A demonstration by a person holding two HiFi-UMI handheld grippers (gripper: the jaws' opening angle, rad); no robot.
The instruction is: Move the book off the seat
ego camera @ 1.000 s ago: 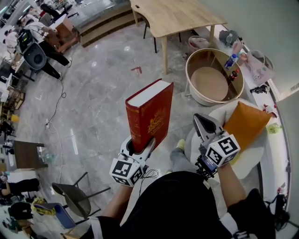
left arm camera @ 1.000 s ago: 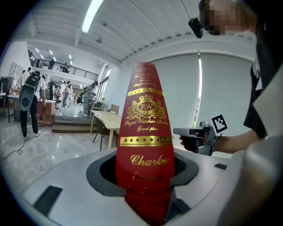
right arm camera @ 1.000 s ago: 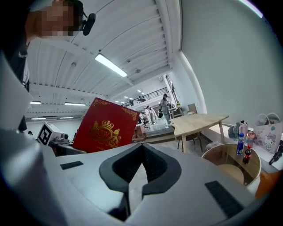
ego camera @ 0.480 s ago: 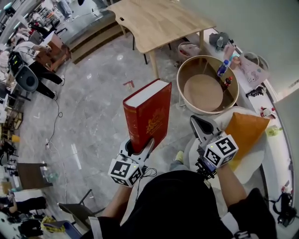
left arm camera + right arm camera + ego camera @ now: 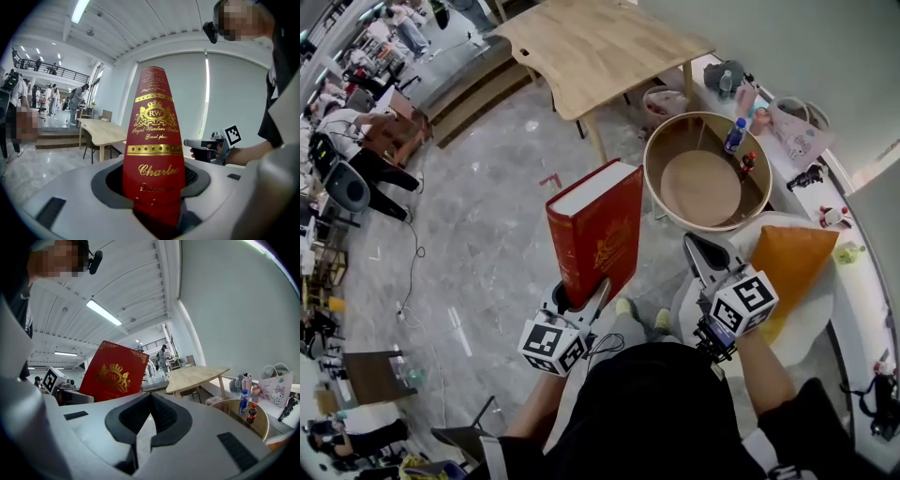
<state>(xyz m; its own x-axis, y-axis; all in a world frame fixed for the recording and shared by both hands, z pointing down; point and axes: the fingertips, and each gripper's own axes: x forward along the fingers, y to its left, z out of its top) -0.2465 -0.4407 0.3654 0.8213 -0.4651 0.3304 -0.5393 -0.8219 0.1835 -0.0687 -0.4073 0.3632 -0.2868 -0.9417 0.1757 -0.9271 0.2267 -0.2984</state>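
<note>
A thick red hardback book (image 5: 595,230) with gold print stands upright in the air over the floor. My left gripper (image 5: 581,295) is shut on its lower edge. In the left gripper view its spine (image 5: 152,154) rises from between the jaws of that gripper (image 5: 152,190). To the right my right gripper (image 5: 698,246) is shut with nothing in it, just left of the white round seat (image 5: 811,319) and its orange cushion (image 5: 787,262). The right gripper view shows the jaws of the right gripper (image 5: 149,401) closed and the book's cover (image 5: 115,373) to the left.
A round wooden side table (image 5: 661,150) with a raised rim holds two bottles (image 5: 734,136) just beyond the seat. A light wooden table (image 5: 600,42) stands farther off. A white ledge (image 5: 787,131) with bags runs along the wall. People and office chairs are at far left.
The wooden table and round side table have slid down and left in the head view, drawing closer. The book stays upright in the left gripper; both grippers hold their pose.
</note>
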